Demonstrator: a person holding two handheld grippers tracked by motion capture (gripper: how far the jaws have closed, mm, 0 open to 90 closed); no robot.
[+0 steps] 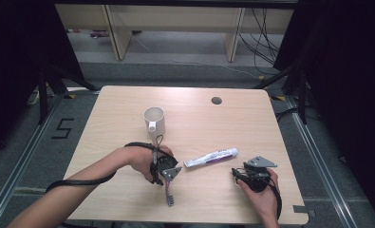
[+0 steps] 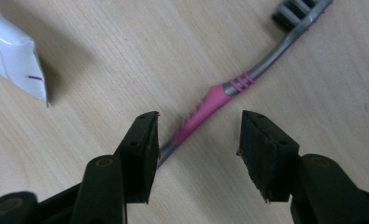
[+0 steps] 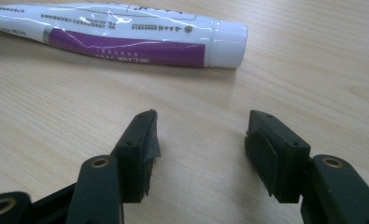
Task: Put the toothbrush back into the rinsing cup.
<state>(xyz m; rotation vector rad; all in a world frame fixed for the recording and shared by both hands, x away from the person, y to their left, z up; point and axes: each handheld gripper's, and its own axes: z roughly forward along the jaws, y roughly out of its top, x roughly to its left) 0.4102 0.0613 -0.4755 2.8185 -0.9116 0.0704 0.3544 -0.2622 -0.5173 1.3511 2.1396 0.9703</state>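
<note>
Toothbrush is the target: left gripper sits right over it, jaws down, near the table's front edge.

Layout, big to small:
- Table: light wood, three items laid out well apart, so each can be grabbed without bumping a neighbour.
- Mug: white, upright, mouth open, farther back from the left hand. Likely the drop-off holder, judging by that open mouth.
- Toothpaste tube: lying flat between the two grippers, cap end toward the right gripper. In the right gripper view it lies ahead of the jaws, apart from them.
- Toothbrush: flat on the table, bristle head toward the person, handle running back under the left gripper.

Jaws:
- Left: spread, nothing pinched. In the left gripper view the pink grip section crosses the gap diagonally; the grey tail end passes just beside or under the left-hand pad, can't tell if touching. The other pad stands clear of the handle.
- Right: spread wide, empty, bare table between the pads.

My read: the left gripper is lined up for a pinch on the pink section. The handle sits off-centre in the gap, so a small shift before closing would centre it.
</note>
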